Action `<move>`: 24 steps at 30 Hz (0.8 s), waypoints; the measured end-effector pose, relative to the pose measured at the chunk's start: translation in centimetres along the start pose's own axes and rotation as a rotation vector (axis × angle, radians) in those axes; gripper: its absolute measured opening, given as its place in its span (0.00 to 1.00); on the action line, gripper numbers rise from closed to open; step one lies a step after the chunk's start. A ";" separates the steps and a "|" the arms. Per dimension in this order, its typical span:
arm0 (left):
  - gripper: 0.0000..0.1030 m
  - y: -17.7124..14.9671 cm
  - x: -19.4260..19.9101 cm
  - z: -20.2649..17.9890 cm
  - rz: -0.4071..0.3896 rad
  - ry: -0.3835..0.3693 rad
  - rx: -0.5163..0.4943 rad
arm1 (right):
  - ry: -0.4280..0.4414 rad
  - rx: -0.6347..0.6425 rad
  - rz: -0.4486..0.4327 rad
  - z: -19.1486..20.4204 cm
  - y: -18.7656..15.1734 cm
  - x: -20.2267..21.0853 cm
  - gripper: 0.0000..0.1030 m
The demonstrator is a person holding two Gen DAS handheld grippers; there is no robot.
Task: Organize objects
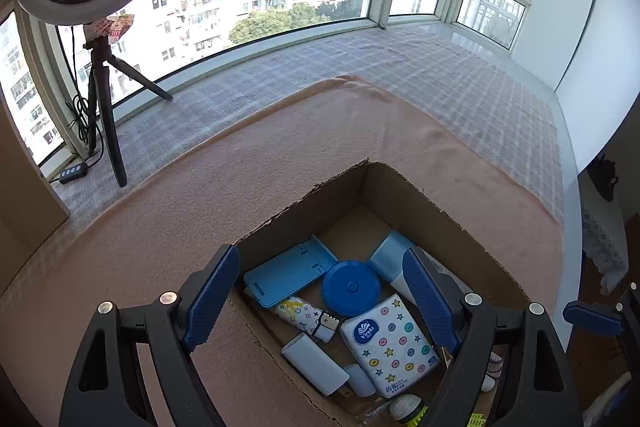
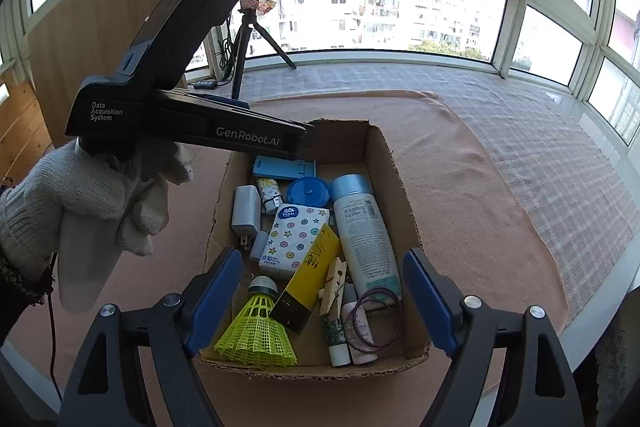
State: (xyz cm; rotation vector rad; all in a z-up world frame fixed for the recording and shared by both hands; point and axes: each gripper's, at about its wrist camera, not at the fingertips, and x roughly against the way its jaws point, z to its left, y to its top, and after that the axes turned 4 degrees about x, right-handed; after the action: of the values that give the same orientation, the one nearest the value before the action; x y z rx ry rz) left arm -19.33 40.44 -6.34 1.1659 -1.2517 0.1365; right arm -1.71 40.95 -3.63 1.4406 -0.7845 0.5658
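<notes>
The right gripper [image 2: 322,301] stands wide, nothing between its jaws, hovering over the near end of the box [image 2: 394,167]. Just below it lie a shuttlecock [image 2: 256,327], a yellow tube [image 2: 310,277], a clothespin [image 2: 334,285] and hair ties [image 2: 374,319]. The left gripper [image 1: 320,301] is wide and empty too, above the far end of the box, where a tissue pack [image 1: 390,343], a blue disc [image 1: 351,287] and a blue stand [image 1: 286,277] lie. A gloved hand [image 2: 80,203] holds it from the left.

Further out, the pink cloth [image 2: 460,187] around the box shows no loose items in either view.

Judging from this, the gathering looks nearly or fully done: everything visible is inside the box, though jumbled. What may remain is tidying the contents, or items out of view.
</notes>
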 end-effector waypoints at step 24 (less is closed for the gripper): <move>0.84 -9.7 16.7 12.8 -0.100 0.217 0.186 | 0.120 0.031 -0.050 7.8 2.7 2.5 0.77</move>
State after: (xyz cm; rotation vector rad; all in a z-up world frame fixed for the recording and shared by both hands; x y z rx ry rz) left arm -15.14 18.29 -0.88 1.3330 -1.0036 0.3022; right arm -3.17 33.16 -0.25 1.4366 -0.6458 0.6230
